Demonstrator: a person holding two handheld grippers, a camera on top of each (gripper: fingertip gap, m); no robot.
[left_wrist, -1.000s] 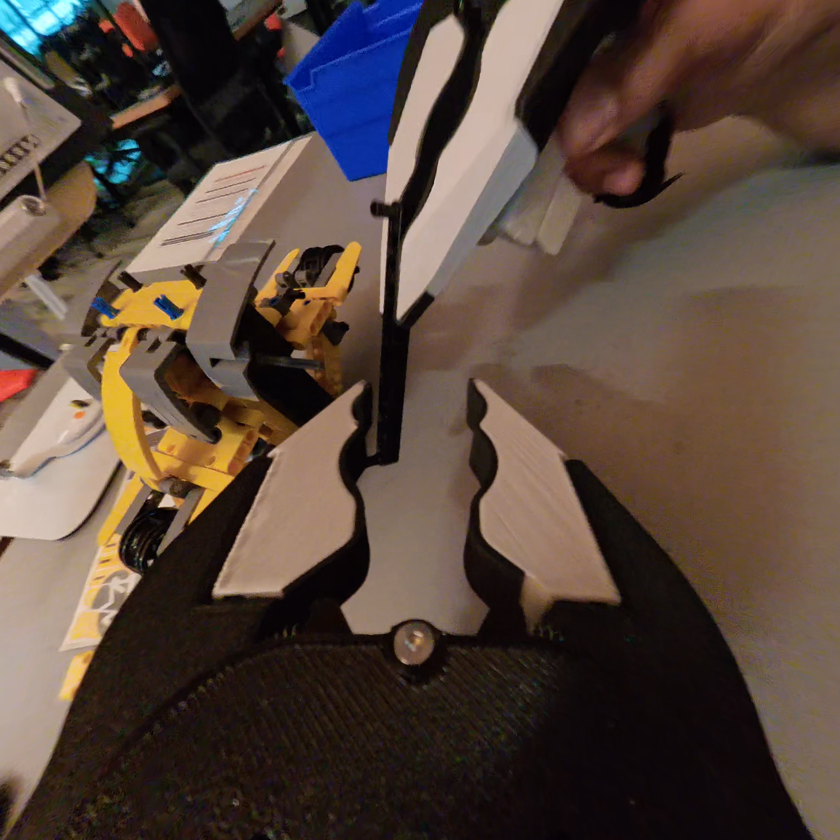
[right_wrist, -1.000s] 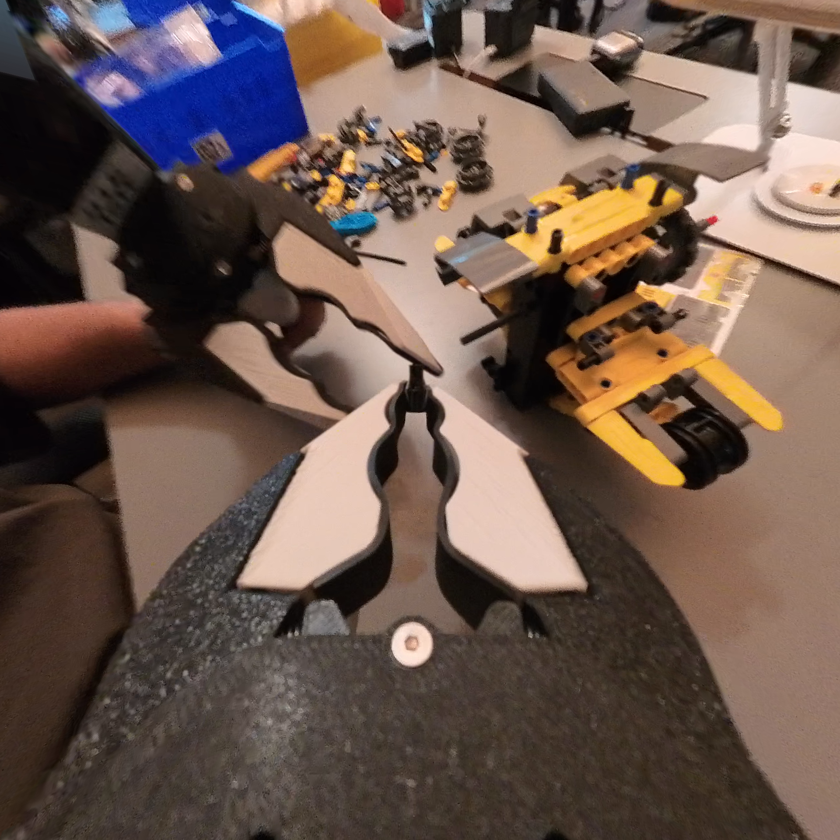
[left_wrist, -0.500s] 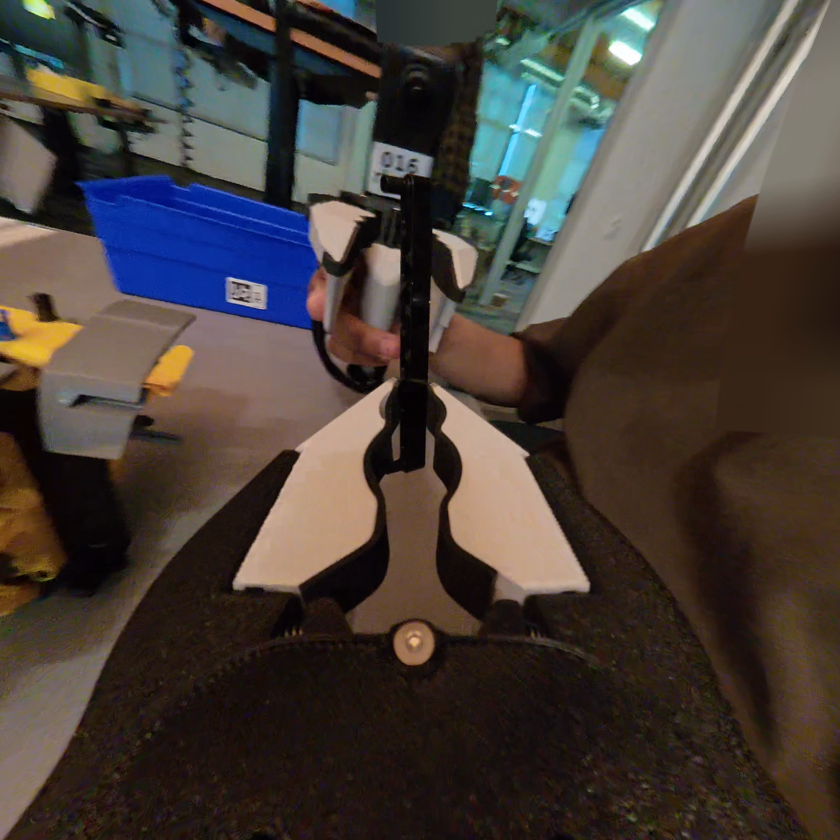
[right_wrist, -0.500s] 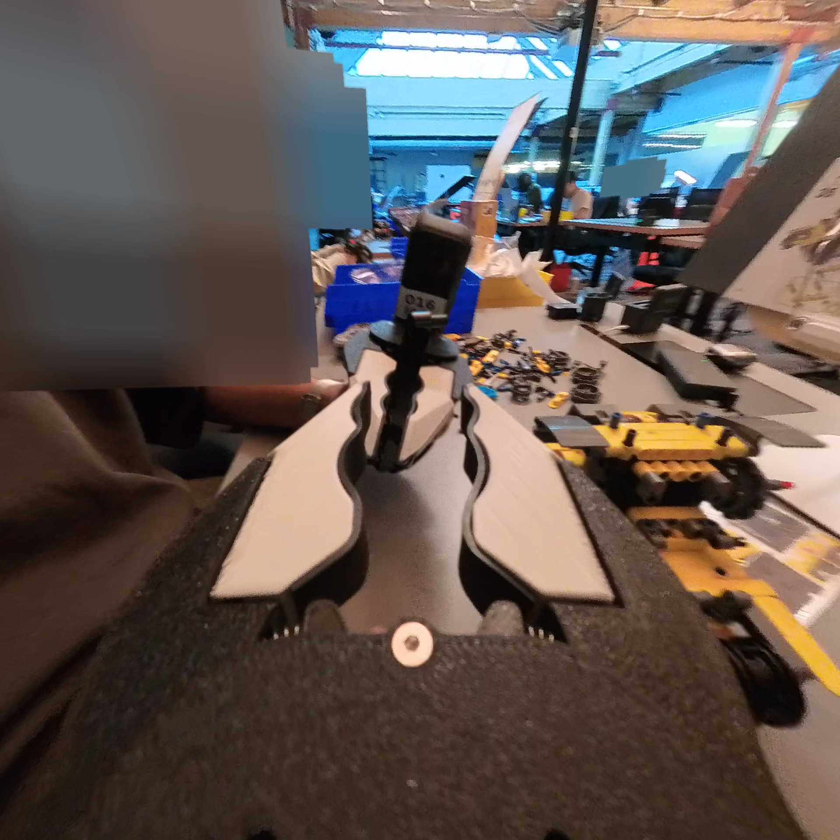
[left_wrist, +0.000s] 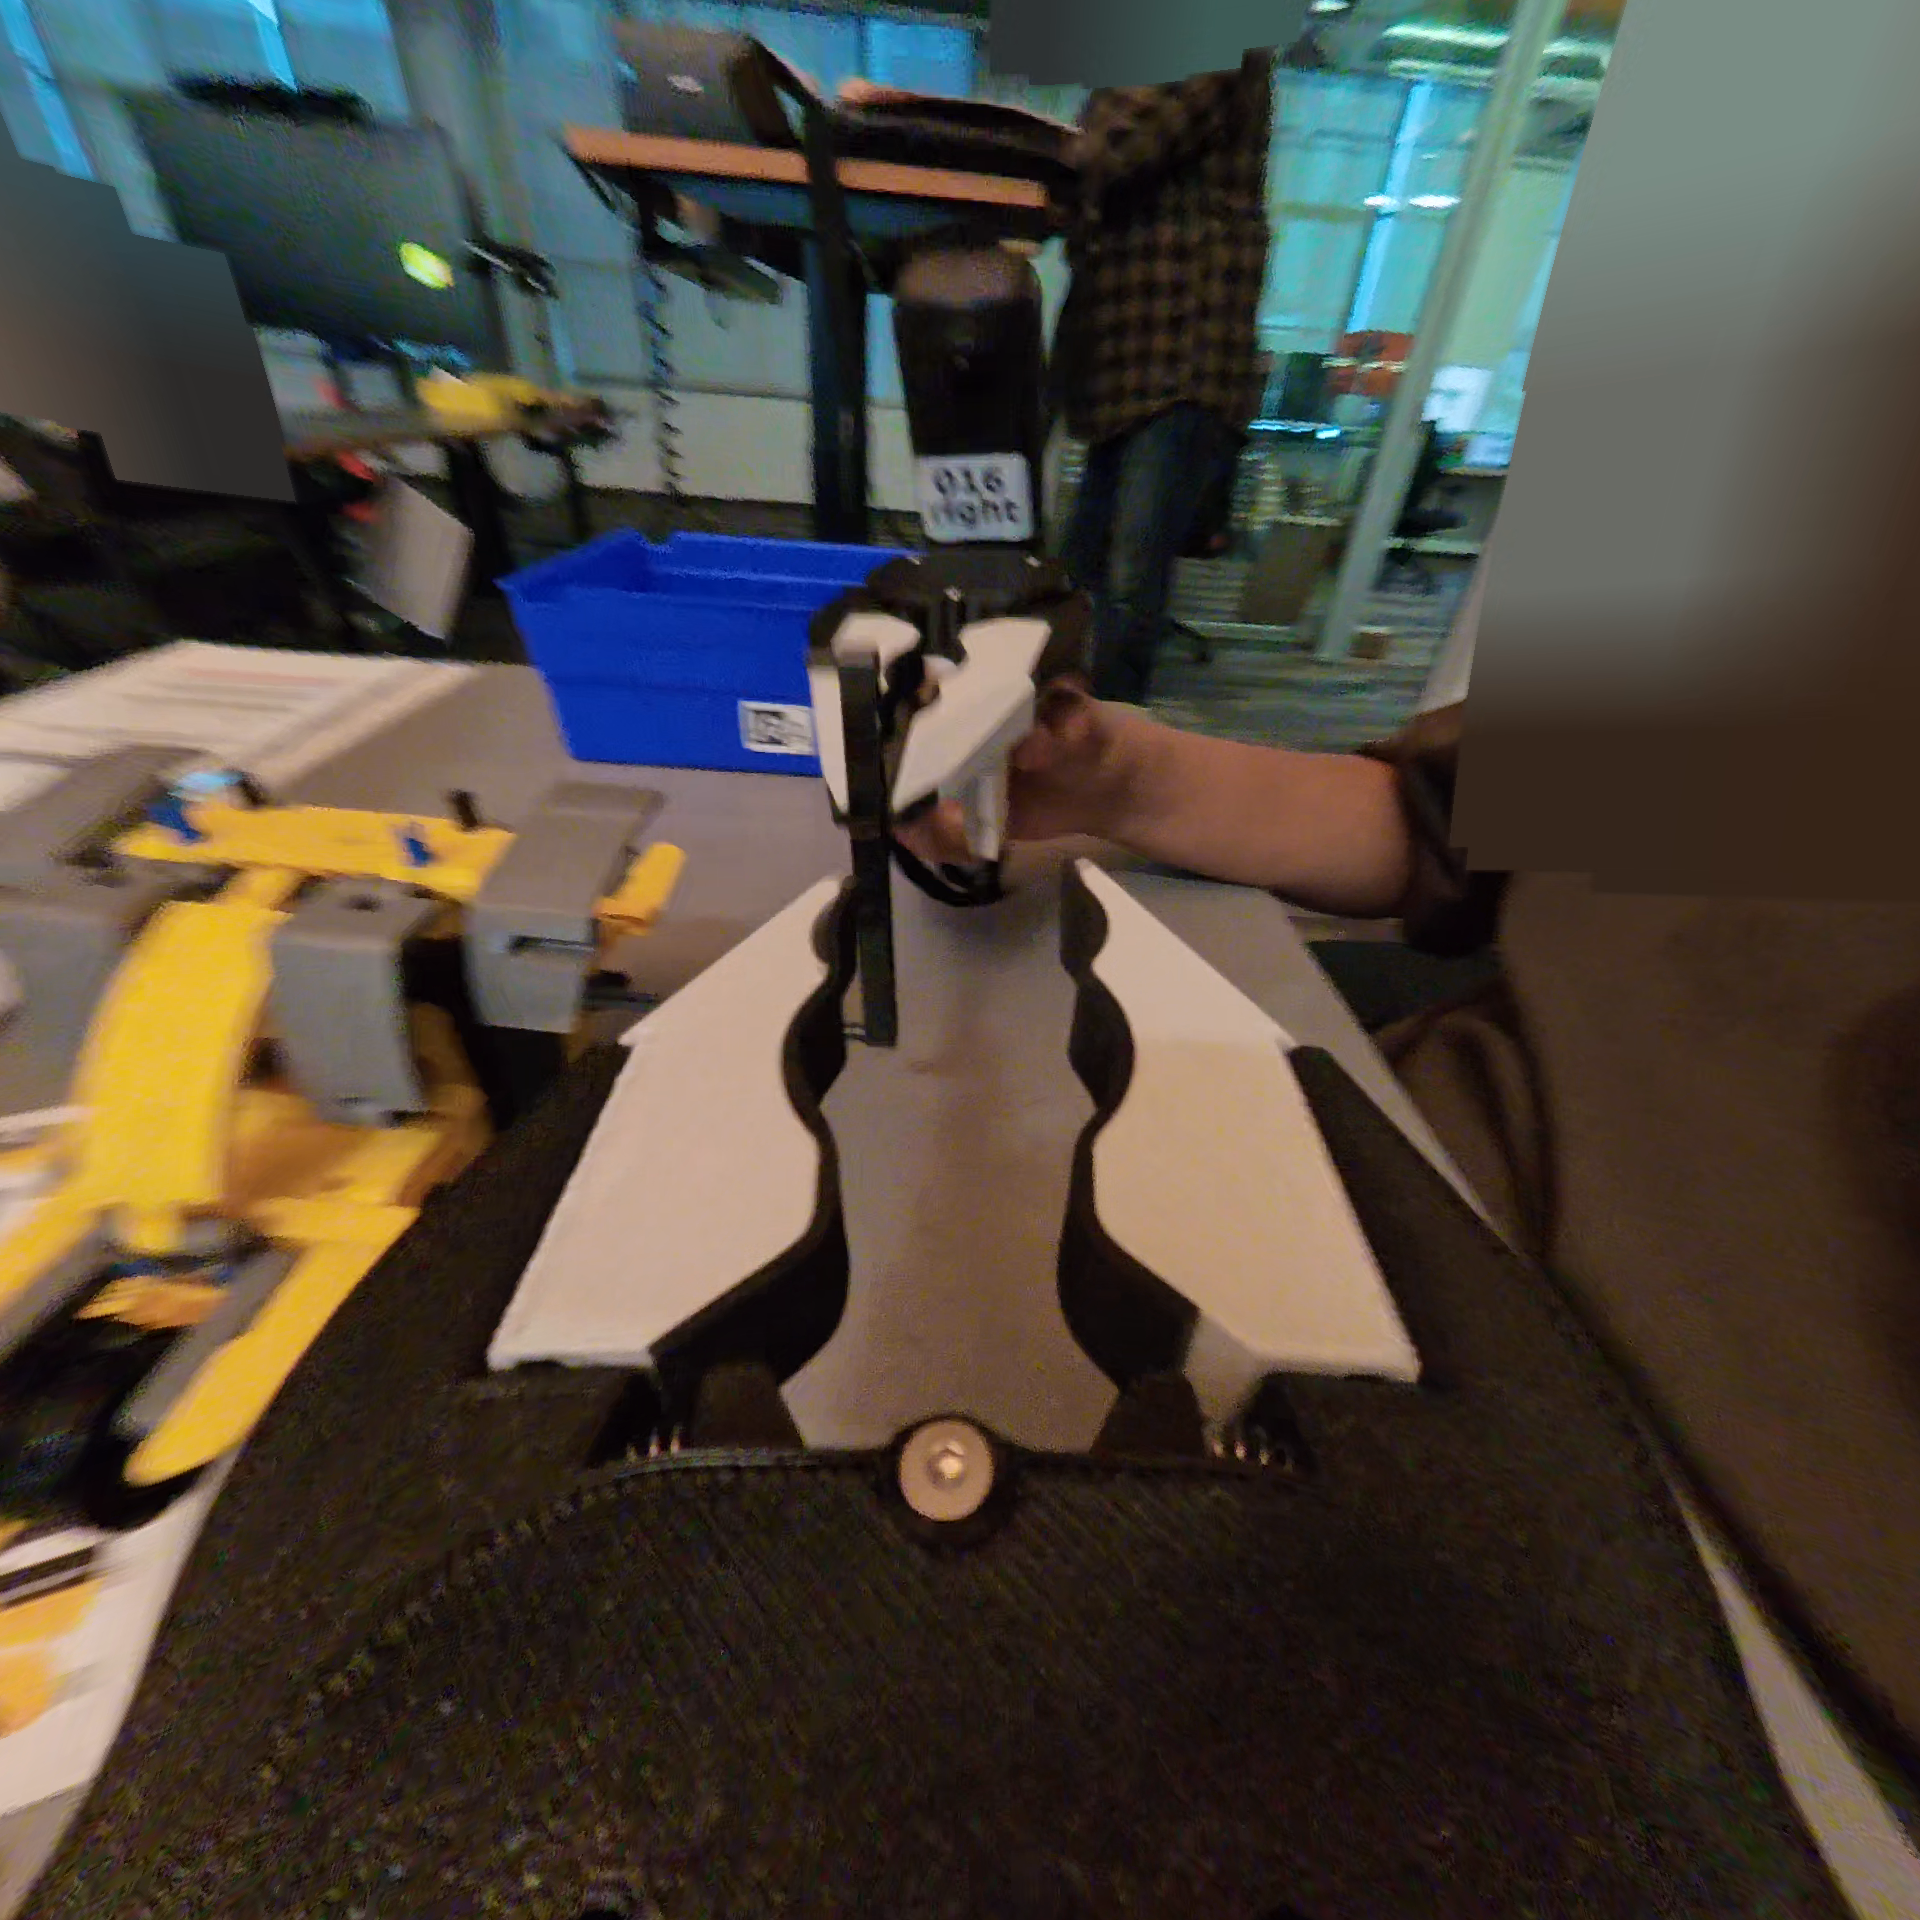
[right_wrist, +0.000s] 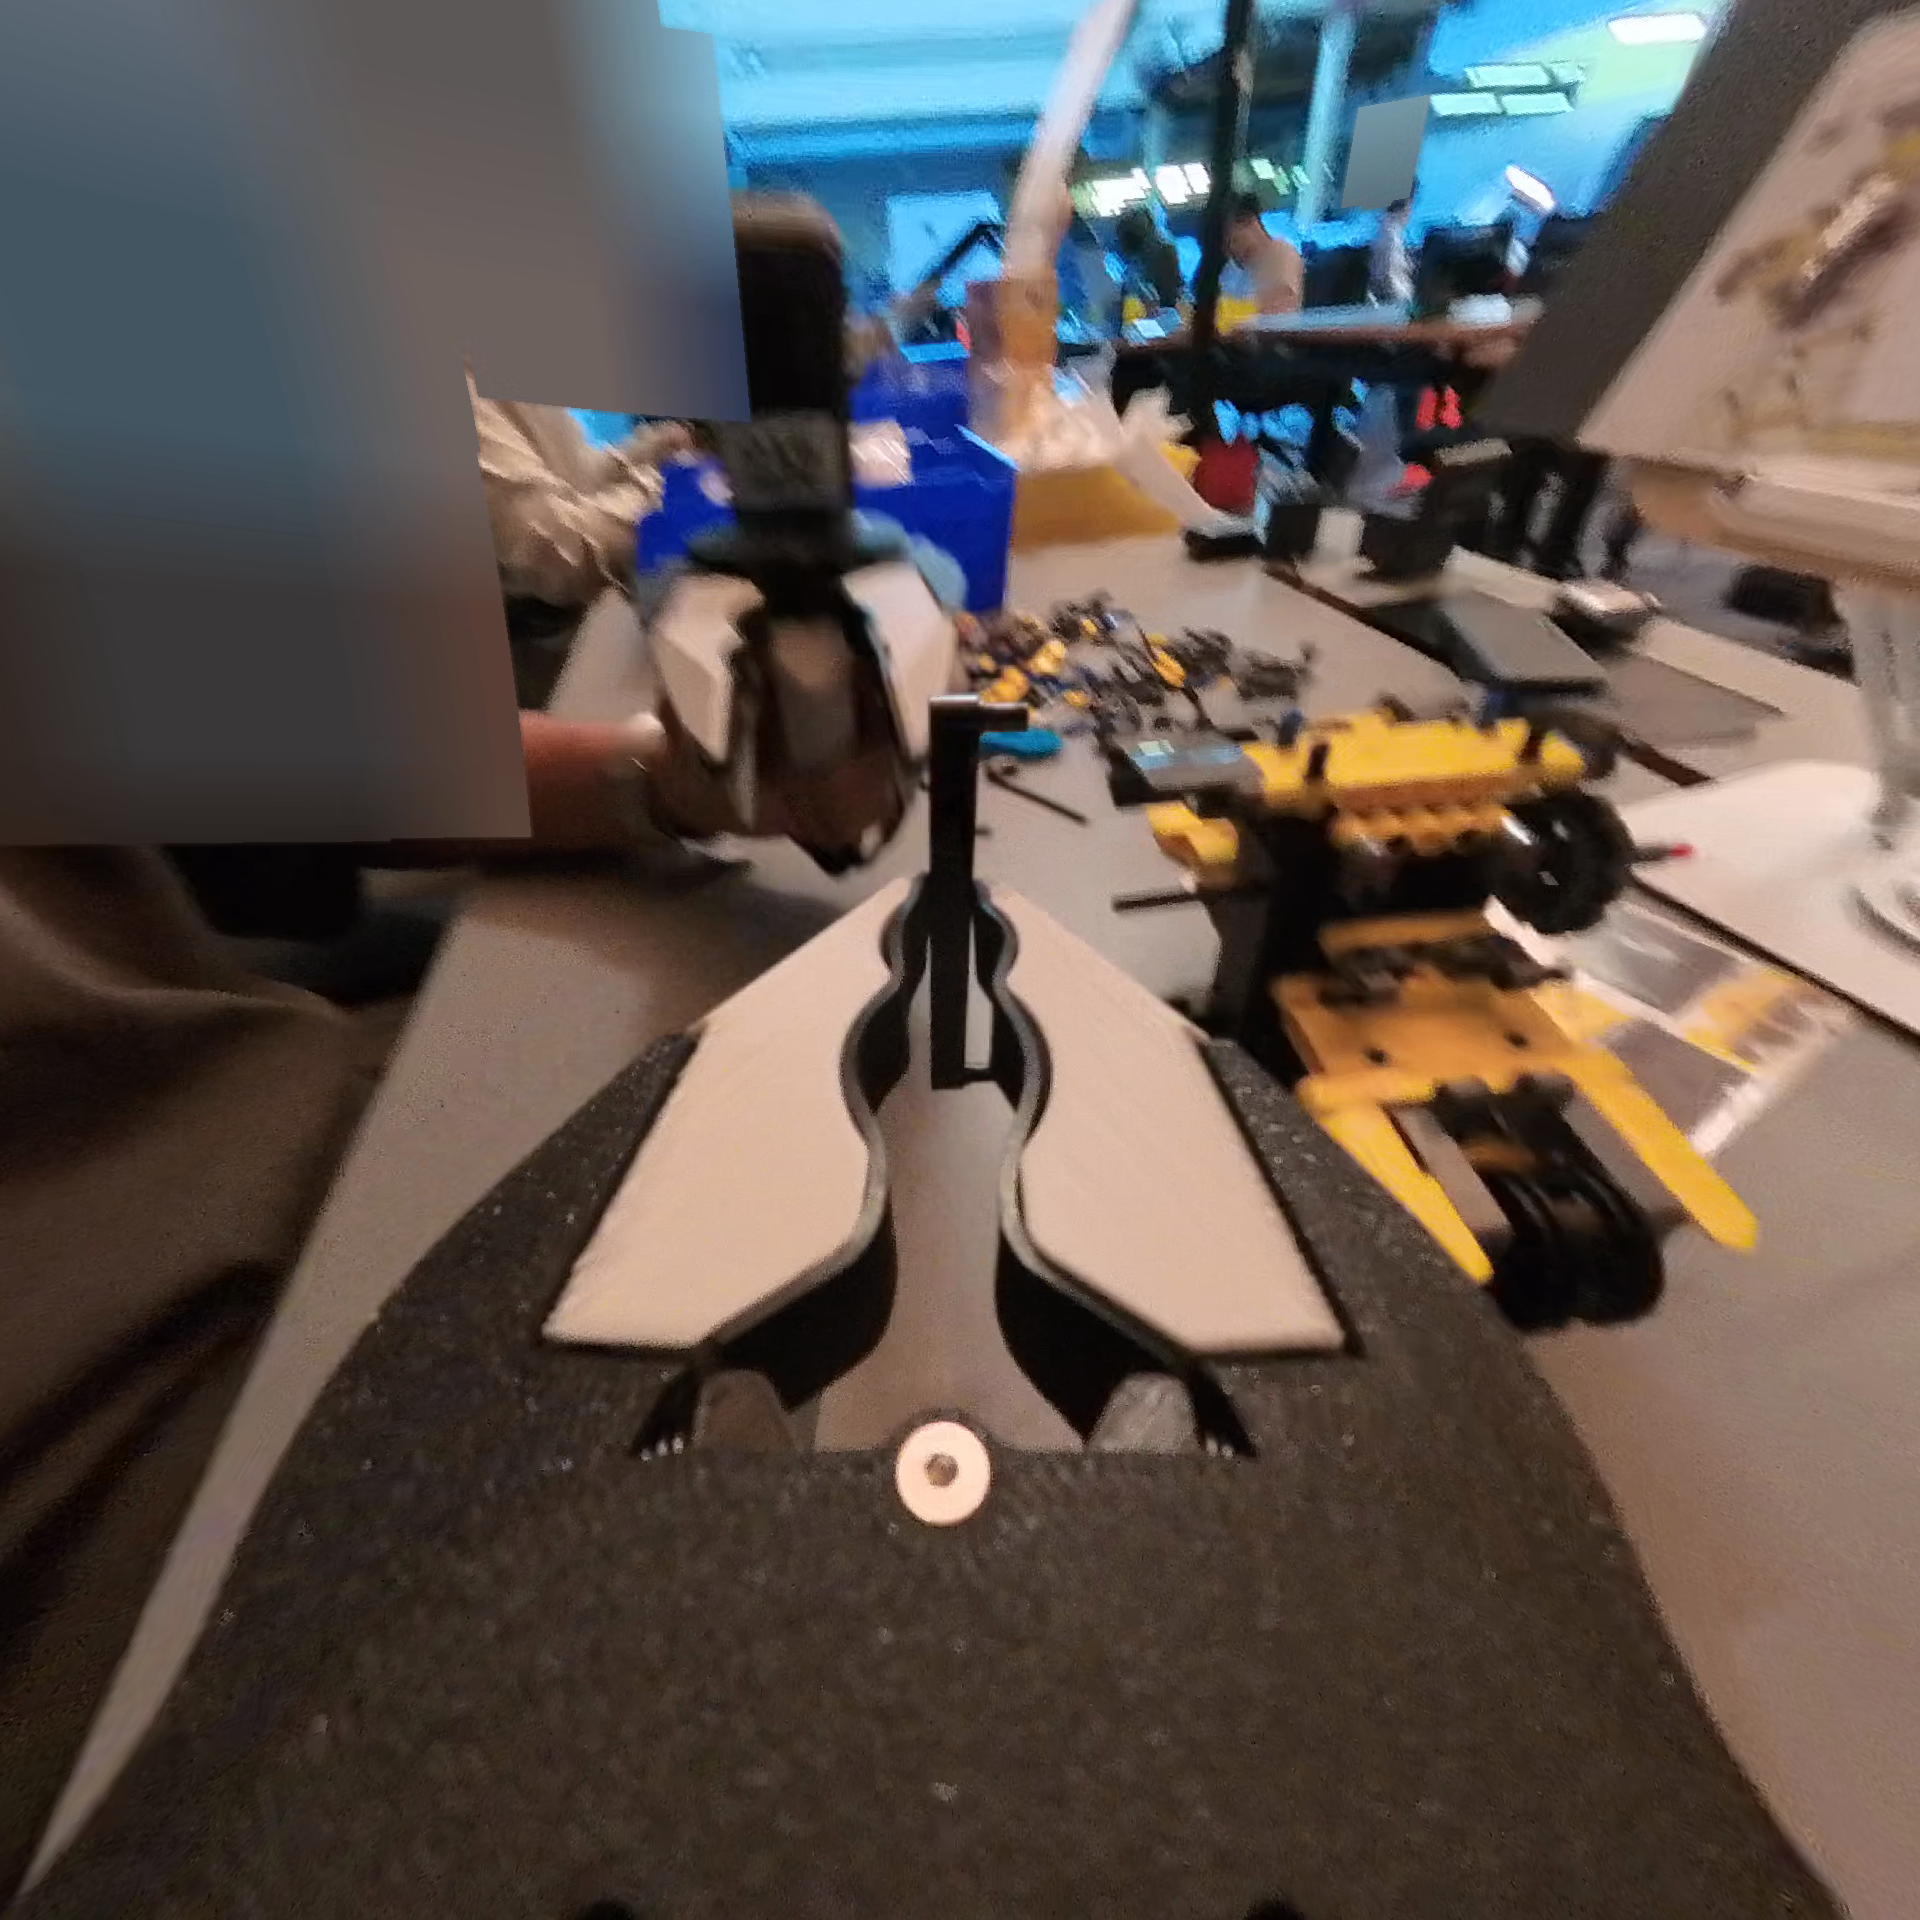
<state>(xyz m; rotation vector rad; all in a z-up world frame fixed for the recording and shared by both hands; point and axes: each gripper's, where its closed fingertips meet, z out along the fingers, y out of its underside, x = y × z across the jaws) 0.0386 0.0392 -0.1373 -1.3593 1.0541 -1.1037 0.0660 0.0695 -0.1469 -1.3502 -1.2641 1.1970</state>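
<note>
My right tongs (right_wrist: 948, 914) were closed on a thin black rod (right_wrist: 951, 894), which stood upright between their tips. My left tongs (left_wrist: 951, 894) were spread wide and gripped nothing; the same black rod (left_wrist: 871, 883) passed just beside their left finger (left_wrist: 707, 1132). On the grey table (right_wrist: 1766, 1403), a yellow and grey brick-built vehicle (right_wrist: 1455, 935) stood near both tongs. Behind it lay scattered small parts (right_wrist: 1132, 655) and a blue bin (left_wrist: 675, 644).
</note>
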